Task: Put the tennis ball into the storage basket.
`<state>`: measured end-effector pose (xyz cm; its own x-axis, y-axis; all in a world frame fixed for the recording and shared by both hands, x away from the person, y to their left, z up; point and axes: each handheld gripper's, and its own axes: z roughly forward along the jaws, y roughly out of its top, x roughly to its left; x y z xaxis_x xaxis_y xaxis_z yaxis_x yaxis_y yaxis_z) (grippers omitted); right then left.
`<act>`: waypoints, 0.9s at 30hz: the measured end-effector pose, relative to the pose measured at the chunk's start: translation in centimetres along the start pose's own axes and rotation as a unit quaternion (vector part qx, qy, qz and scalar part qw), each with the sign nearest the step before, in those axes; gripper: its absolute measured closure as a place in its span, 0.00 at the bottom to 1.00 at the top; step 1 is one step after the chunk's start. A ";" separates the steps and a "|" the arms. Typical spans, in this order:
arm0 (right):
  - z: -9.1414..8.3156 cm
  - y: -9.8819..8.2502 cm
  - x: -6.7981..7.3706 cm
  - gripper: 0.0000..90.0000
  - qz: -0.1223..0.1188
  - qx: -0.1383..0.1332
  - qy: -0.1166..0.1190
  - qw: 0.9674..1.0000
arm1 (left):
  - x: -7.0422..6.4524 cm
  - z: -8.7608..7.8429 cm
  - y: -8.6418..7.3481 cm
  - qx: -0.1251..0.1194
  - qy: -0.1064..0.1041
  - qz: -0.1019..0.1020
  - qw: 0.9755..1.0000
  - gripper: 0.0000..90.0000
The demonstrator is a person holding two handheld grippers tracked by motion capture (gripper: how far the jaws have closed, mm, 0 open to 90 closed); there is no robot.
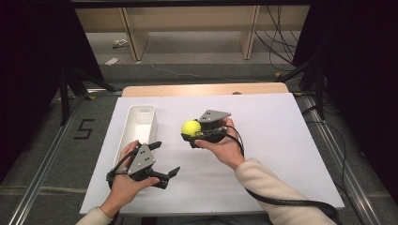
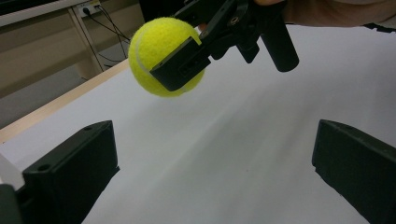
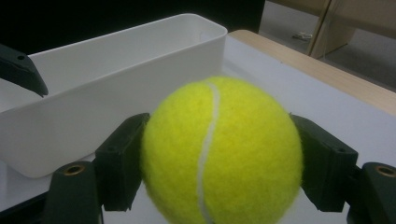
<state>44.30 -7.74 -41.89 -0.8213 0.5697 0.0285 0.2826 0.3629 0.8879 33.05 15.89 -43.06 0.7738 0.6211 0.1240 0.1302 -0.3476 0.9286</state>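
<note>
I'm looking down on a white board (image 1: 281, 140) lying over a wooden table (image 1: 206, 89) in a dark room, my right gripper (image 1: 193, 132) pinching the ball (image 1: 191, 127) just above the board beside the bin (image 1: 139, 124), my left gripper (image 1: 165, 159) hanging spread and empty nearby.

A tennis ball (image 1: 190, 127) is sitting above the table (image 1: 281, 140), just right of the white bin (image 1: 139, 123), between the right gripper (image 1: 193, 133) jaws.

Grey floor (image 1: 202, 70), wooden shelving legs (image 1: 133, 40) behind, dark surrounds, prob. curtains.
</note>
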 end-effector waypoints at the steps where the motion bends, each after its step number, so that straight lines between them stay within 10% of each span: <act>1: 0.1 -0.1 0.1 0.30 0.001 0.002 0.001 1.000 | 0.0 0.0 0.0 -0.001 0.000 -0.001 1.000 0.00; 27: 0.8 0.6 0.9 0.30 0.000 0.004 0.012 1.000 | -0.2 0.0 0.1 0.000 -0.001 0.004 1.000 0.00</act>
<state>44.14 -6.40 -41.74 -0.8330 0.5519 0.0403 0.2869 0.3684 0.8843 32.93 15.75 -42.99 0.7758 0.6174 0.1303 0.1247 -0.3525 0.9275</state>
